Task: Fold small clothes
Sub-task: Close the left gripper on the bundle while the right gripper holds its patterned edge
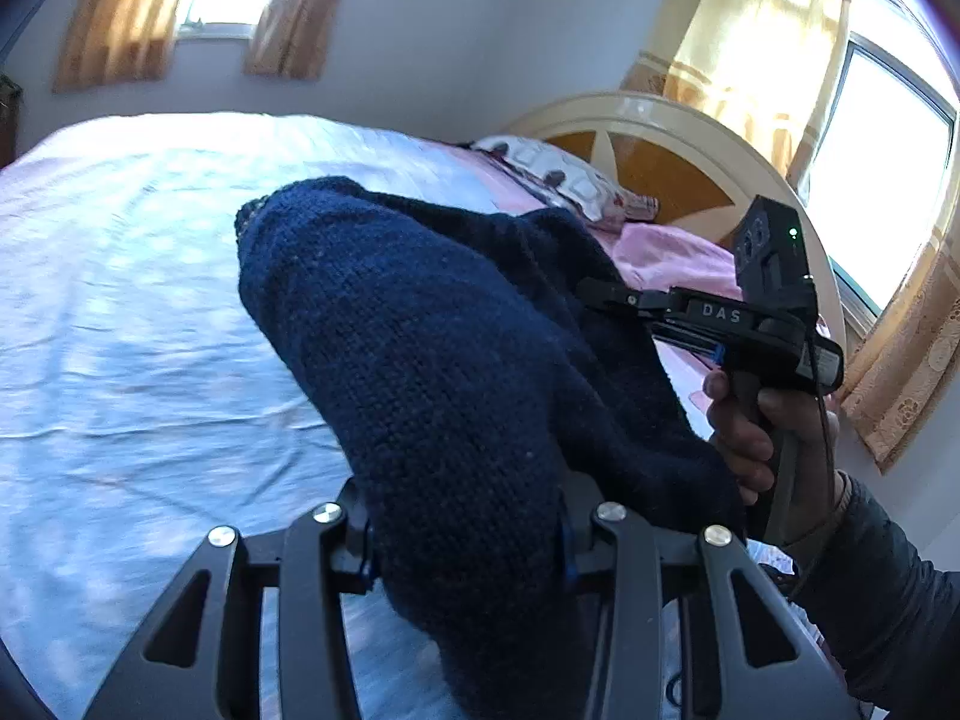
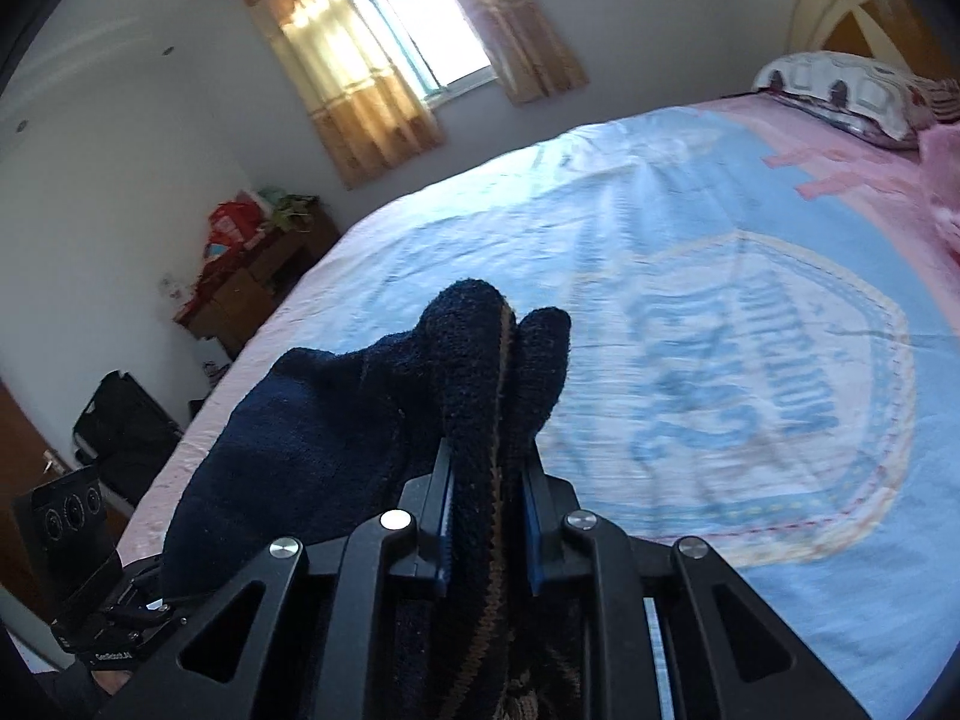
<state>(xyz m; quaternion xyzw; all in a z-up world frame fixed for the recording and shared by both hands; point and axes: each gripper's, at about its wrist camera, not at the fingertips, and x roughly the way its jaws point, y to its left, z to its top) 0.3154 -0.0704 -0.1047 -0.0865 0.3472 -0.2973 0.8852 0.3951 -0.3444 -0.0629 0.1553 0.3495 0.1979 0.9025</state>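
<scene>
Navy knitted sweater [image 1: 432, 360]: soft, thick, limp, probably light; left gripper [image 1: 468, 540] and right gripper [image 2: 489, 516] each clamped on bunched edges, lifted above the bed [image 2: 750, 228].

Home bedroom. Big bed [image 2: 690, 252] w/ light blue printed sheet, pink toward the head, patterned pillow [image 2: 840, 93] by a rounded cream and orange headboard [image 1: 660, 162]. Two windows w/ tan curtains [image 2: 354, 90], white walls. Wooden dresser [image 2: 252, 282] in the corner piled w/ red bags and misc. household clutter.
</scene>
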